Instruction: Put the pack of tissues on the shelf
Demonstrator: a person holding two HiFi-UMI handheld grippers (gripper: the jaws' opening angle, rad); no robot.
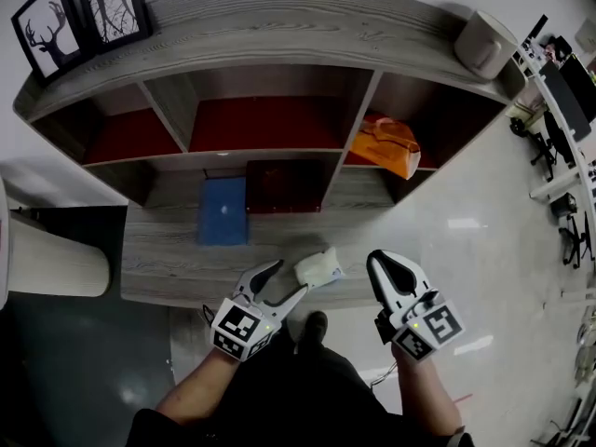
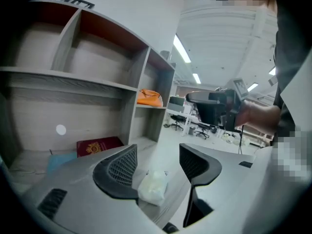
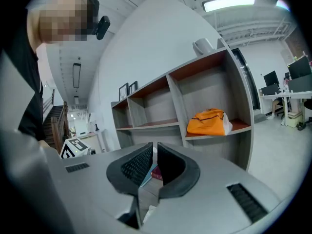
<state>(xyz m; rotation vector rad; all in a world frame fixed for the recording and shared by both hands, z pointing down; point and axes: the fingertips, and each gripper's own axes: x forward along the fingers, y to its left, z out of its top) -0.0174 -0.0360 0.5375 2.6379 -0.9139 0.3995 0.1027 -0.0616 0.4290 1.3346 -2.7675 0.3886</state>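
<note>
Pack of tissues [image 1: 319, 270] lies on the low grey wooden worktop [image 1: 158, 259] at the foot of the shelf unit [image 1: 279, 26], close to the front edge. Left hand-held gripper [image 1: 282, 286] is wide open around it. In the left gripper view the pack [image 2: 152, 186] sits low in the gap, against the left-hand pad and clear of the other one, so it is not clamped. Right hand-held gripper [image 1: 391, 273] hangs just right of the pack, jaws drawn in to a thin slit with nothing between them [image 3: 155, 162].

Further back on the worktop are a blue book [image 1: 223, 210] and, beside it, a dark red book [image 1: 282, 186]. An orange bag [image 1: 384, 144] is in the right compartment. On top of the unit there are two framed pictures [image 1: 45, 26] at the left end and a white cup [image 1: 484, 43] at the right.
</note>
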